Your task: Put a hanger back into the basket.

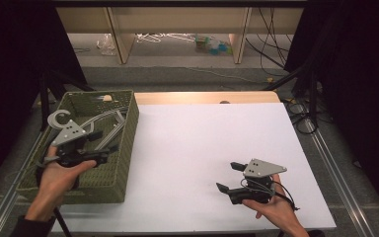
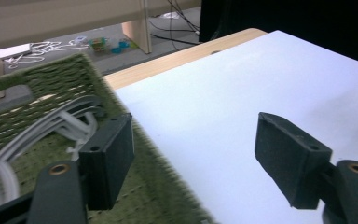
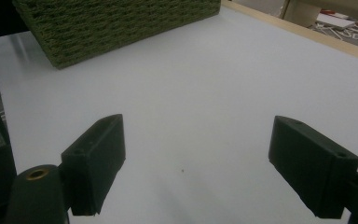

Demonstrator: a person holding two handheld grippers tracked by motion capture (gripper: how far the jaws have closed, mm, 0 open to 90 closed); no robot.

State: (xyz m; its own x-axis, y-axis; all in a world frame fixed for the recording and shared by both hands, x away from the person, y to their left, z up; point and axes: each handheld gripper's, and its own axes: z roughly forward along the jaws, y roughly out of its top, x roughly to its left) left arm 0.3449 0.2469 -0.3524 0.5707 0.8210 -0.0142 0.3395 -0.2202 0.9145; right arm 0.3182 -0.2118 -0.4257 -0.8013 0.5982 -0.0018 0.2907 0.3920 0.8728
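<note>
High view: left claw (image 1: 98, 148) wide open, empty, over green basket (image 1: 123, 163) w/ white hangers (image 1: 106, 118); right claw (image 1: 229, 177) open, empty.

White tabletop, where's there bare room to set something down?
The white tabletop is bare from the green woven basket across to the right gripper, and beyond that gripper to the far wooden edge. It is crowded inside the basket, where grey hangers lie beneath the left gripper.
</note>
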